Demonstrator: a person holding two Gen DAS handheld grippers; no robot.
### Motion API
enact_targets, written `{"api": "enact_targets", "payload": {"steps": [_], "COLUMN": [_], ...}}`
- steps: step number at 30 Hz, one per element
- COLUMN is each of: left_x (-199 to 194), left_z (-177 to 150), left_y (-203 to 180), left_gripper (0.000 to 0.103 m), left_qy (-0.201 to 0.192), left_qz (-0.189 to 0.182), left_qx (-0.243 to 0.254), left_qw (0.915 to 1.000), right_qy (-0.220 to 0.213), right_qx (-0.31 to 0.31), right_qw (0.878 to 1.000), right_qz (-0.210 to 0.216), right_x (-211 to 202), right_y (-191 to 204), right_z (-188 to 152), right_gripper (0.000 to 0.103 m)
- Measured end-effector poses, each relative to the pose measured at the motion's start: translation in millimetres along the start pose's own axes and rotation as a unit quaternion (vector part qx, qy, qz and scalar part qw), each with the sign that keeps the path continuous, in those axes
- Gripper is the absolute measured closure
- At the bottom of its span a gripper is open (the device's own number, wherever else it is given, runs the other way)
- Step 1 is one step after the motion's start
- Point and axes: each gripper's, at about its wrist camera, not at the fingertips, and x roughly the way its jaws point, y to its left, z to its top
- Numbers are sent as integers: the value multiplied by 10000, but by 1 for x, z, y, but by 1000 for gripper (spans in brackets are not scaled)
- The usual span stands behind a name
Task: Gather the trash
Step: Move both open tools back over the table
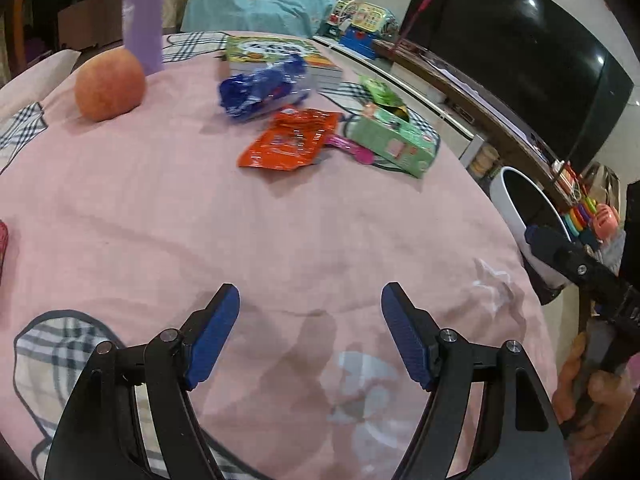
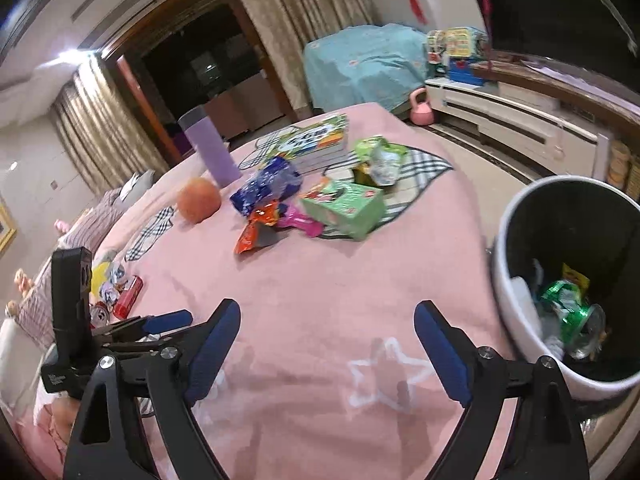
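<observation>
The remaining trash, an orange wrapper (image 2: pixel 256 232), a blue wrapper (image 2: pixel 266 190) and a green carton (image 2: pixel 344 208), lies clustered mid-bed, away from the bin (image 2: pixel 516 312) beside the bed's edge. My left gripper (image 1: pixel 310 330) and right gripper (image 2: pixel 328 354) both hang wide and empty above the pink blanket (image 2: pixel 320 288), I judge ready for another pick.

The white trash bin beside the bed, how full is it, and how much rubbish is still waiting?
Done: the round white trash bin already holds crumpled green wrappers. In hand: nothing; the left gripper and right gripper are both open and empty. Left: the orange foil pouch, blue plastic wrapper and green cardboard box on the pink bedspread.
</observation>
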Motion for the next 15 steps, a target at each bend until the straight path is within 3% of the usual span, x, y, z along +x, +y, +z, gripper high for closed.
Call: {"api": "enact_targets", "payload": {"steps": [5, 15], "left_x": [2, 20], "left_z": [6, 27], "left_y": [12, 14], "left_gripper": [28, 28], "left_qy": [26, 57], "left_qz": [-60, 66], "left_qx": [-29, 154], "left_qw": [10000, 9998], "right_qy": [226, 243], "right_qx": [-240, -399], "right_qw": [9995, 9988], "right_qz": [11, -171], "right_x": [22, 47], "right_y": [9, 4], "right_z": [5, 26], "right_gripper": [13, 13]}}
